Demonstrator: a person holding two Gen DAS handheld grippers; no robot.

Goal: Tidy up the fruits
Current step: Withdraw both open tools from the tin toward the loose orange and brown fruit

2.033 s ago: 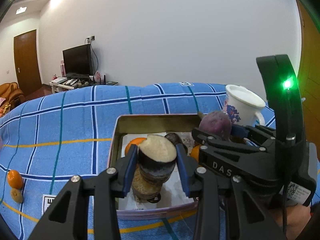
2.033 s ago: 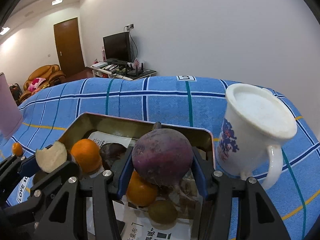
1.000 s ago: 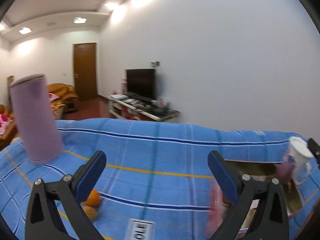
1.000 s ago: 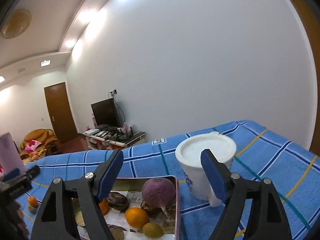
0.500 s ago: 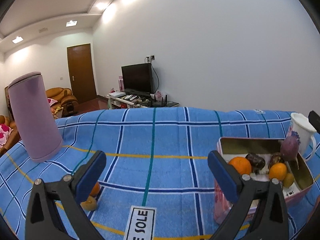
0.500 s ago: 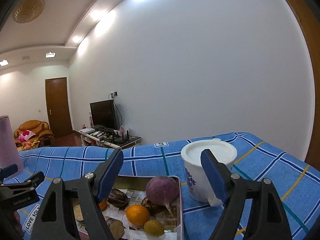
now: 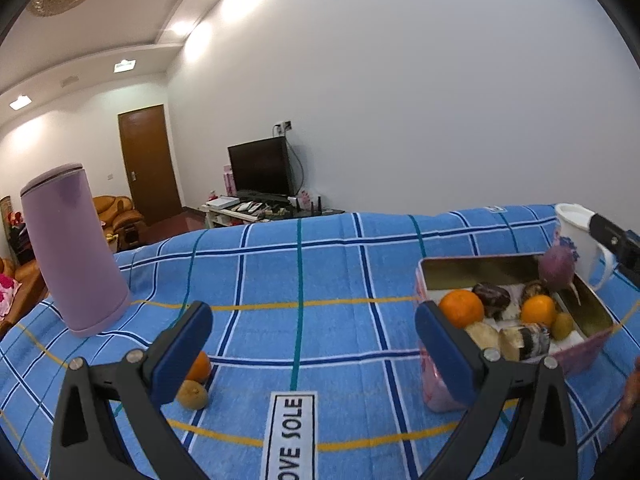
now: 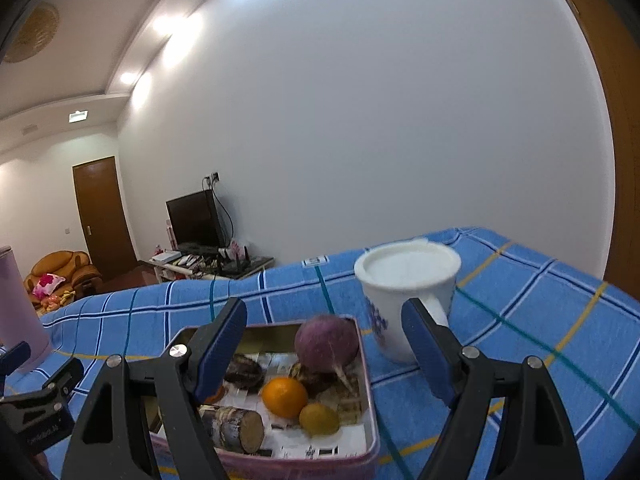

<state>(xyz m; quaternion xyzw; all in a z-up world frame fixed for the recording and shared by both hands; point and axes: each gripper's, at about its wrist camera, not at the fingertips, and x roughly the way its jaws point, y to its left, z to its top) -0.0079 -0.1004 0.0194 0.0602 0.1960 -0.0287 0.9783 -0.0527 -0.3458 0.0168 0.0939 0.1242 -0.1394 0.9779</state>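
A pink tin (image 7: 424, 280) on the blue checked cloth holds two oranges (image 7: 460, 307), a purple turnip (image 7: 556, 266), dark fruits and cut root pieces. Left of it on the cloth lie a small orange (image 7: 199, 366) and a yellowish fruit (image 7: 193, 396), just behind my left finger pad. My left gripper (image 7: 314, 344) is open and holds nothing, above the cloth left of the tin. My right gripper (image 8: 324, 344) is open and holds nothing, above the tin (image 8: 368, 380), with the turnip (image 8: 326, 342), an orange (image 8: 285, 396) and a cut piece (image 8: 236, 428) below it.
A white flowered mug (image 8: 404, 292) stands right of the tin, close to its far corner. A tall purple tumbler (image 7: 74, 252) stands at the left of the cloth. Beyond the table are a television, a door and a sofa.
Two seconds ago each gripper was shut on a piece over the tin: left on the cut root, right on the turnip. Both pieces now lie in the tin and both grippers are open and drawn back.
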